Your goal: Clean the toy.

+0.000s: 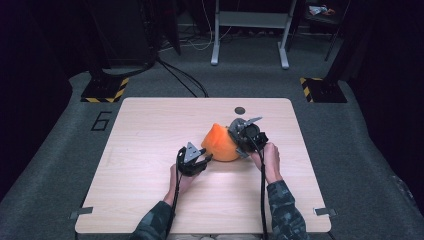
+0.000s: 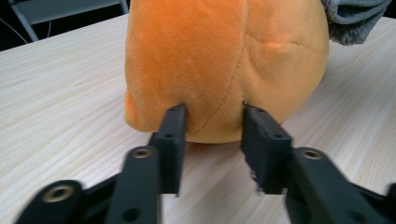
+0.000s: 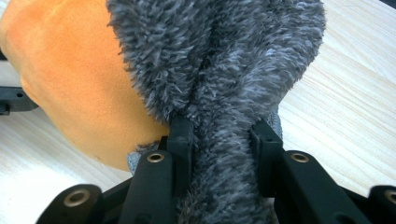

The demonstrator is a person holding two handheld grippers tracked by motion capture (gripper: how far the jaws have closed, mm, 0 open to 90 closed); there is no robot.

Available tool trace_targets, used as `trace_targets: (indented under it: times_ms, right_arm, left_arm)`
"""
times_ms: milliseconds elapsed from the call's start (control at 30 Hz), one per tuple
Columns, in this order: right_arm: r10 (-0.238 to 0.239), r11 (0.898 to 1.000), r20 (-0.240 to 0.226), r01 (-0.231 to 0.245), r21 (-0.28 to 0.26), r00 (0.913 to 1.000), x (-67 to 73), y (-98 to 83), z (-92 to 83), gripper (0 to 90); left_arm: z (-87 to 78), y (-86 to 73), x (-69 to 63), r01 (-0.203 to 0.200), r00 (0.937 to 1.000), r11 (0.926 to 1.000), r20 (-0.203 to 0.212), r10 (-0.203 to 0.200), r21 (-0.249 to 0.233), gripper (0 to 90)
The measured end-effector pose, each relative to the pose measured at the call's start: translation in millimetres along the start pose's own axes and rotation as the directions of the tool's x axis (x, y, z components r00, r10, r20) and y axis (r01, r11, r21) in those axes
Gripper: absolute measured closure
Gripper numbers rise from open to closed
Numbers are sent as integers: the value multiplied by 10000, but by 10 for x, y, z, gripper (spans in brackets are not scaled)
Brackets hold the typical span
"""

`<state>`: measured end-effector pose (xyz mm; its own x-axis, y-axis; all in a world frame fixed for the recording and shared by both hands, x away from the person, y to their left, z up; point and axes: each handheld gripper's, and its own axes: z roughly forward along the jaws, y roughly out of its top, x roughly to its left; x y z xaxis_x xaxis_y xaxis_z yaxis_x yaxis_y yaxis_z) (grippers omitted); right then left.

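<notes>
Dark room, grey carpet, pale wood table (image 1: 150, 200) under a fixed overhead cam. My forearms enter at 6 o'clock.

Near: my left gripper (image 1: 202, 161) sits at 7 o'clock of the orange plush (image 1: 220, 144). In the left gripper view (image 2: 212, 114), jaws are apart, tips just touching the plush's lower bulge either side of a seam. Not a pinch as far as I can see.

Mid: the plush rests on the table about centre, slightly right.

Far side: my right gripper (image 1: 239, 137) comes in at 3 o'clock of the plush, clamped on the grey fuzzy fabric (image 3: 219, 84). It bunches between the pads and fans out beyond.

Progress, my read: grey piece secured and being pulled off or worked over the orange body; orange side is only braced. Left to do: a firm hold on the left, then finish separating or fitting.

Hard to tell: whether grey and orange are joined, and what the plush is; the right gripper hides the junction from above. Small dark disc (image 1: 240, 110) at 12 o'clock, unidentifiable.
</notes>
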<state>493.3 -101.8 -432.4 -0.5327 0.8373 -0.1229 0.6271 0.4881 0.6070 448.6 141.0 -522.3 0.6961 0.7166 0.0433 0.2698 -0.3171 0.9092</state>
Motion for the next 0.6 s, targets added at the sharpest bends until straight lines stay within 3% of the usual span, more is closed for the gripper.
trace_targets:
  times_ms: [133, 367, 600]
  right_arm:
    - [18, 9999, 133, -16, -162, 9999, -12, 4, 4, 670]
    - [60, 9998, 262, -55, -198, 9996, -10, 8, -60, 668]
    - [-143, 9989, 406, 160, -434, 9991, 57, 59, -197, 668]
  left_arm:
    - [-12, 5, -7, 72, 10000, 10000, 60, -72, -42, 842]
    - [-34, 16, -20, 159, 9998, 9999, 72, -158, -61, 870]
    - [-68, 37, -73, -48, 9998, 9994, 211, 55, -330, 872]
